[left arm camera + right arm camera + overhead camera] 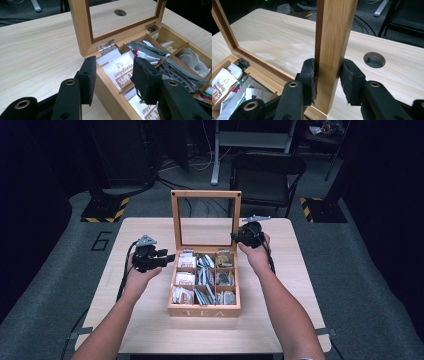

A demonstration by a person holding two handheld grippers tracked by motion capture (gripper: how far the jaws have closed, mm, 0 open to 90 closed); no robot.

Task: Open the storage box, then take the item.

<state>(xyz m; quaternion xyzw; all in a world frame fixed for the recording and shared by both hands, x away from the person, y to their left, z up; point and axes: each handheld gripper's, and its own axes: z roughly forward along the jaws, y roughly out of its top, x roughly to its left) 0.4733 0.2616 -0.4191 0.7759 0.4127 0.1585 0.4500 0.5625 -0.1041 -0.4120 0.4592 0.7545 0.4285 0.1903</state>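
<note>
**Lid upright, right fingers on its frame**

The tea box (204, 290) sits at the middle of the table (150, 320), its glass-paned lid (205, 195) standing straight up on its hinges, the compartments full of sachets. The right gripper (327, 81) has the lid's right-hand frame post between its fingers (308, 80): one pad is pressed against the wood, the other sits just beside it with a sliver of gap, so this reads as a light clasp rather than a hard clench. Over on the other side, the left gripper (115, 80) hovers at the box's left wall, fingers spread and holding nothing, one outside the wall and one over the white sachets (120, 68) in the rear-left compartment. My read: the lid is being steadied or set to swing, either way. Next move calls for following the hinge arc smoothly, keeping the grip square on the post while the left braces the box so it doesn't slide
</note>
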